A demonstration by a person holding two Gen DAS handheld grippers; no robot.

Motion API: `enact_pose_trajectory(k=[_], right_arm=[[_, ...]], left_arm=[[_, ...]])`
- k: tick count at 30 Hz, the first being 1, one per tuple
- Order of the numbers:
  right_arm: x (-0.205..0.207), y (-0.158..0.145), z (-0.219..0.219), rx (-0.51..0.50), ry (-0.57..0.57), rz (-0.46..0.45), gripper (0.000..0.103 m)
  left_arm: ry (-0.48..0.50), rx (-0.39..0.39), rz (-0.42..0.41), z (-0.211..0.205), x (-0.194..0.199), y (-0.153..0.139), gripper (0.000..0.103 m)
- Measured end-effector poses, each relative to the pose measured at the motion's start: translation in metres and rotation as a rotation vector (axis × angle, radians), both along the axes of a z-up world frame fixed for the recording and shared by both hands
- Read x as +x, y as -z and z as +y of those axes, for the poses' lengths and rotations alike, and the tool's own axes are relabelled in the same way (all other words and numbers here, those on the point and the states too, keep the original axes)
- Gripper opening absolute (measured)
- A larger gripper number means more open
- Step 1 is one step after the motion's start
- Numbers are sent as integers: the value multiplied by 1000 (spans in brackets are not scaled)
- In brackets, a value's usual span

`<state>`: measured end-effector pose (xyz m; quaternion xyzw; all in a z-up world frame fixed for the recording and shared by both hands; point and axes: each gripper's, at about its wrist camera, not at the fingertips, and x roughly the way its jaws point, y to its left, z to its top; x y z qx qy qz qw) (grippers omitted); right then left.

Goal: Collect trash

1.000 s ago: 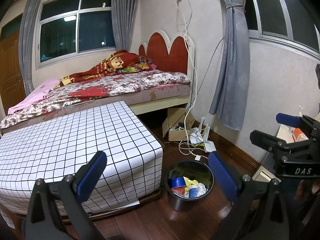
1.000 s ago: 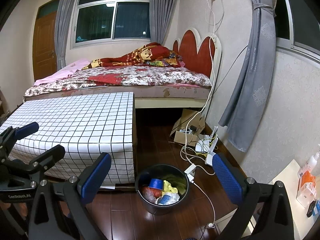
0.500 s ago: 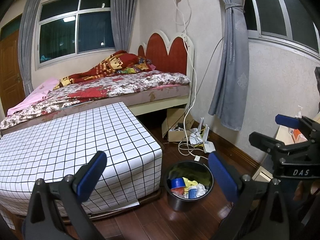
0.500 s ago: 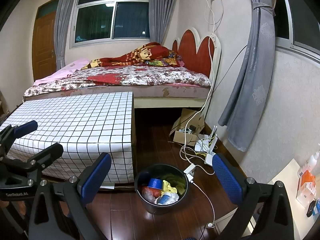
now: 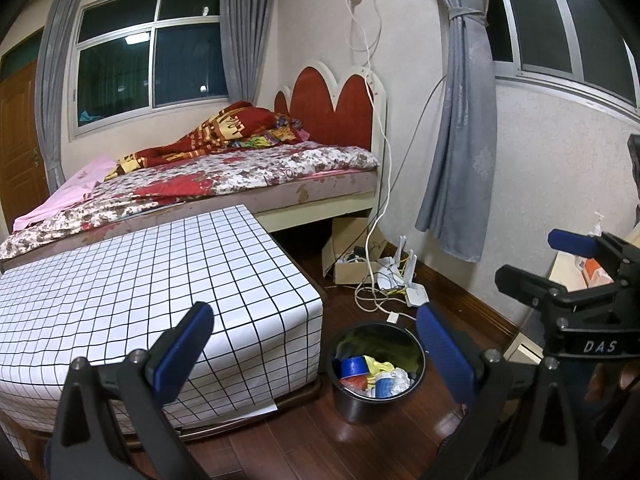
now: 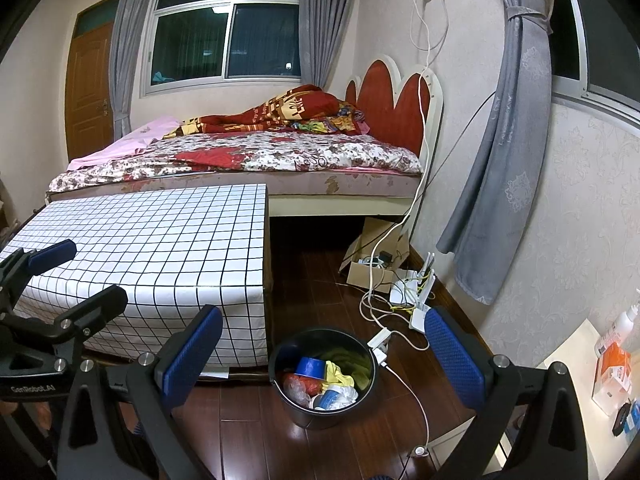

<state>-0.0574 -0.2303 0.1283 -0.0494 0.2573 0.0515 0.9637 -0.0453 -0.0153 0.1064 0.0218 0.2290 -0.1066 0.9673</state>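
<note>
Now | trash bin (image 6: 324,376) on floor, between and beyond both jaws | left gripper (image 5: 316,348), right gripper (image 6: 324,350) spread wide, holding nothing

Right gripper (image 5: 592,280) body marked "DAS" in white. Left gripper (image 6: 60,276) body marked "GenRobot.AI". Red blanket (image 6: 288,110) lettering partly legible: "LIKE".
</note>
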Motion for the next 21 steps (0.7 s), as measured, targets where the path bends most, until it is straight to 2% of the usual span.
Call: enact_pose_trajectory(k=[21], right_arm=[[0,2,0,-1,-4,7,102]], left_arm=[[29,-9,-17,-1,-3,-1,102]])
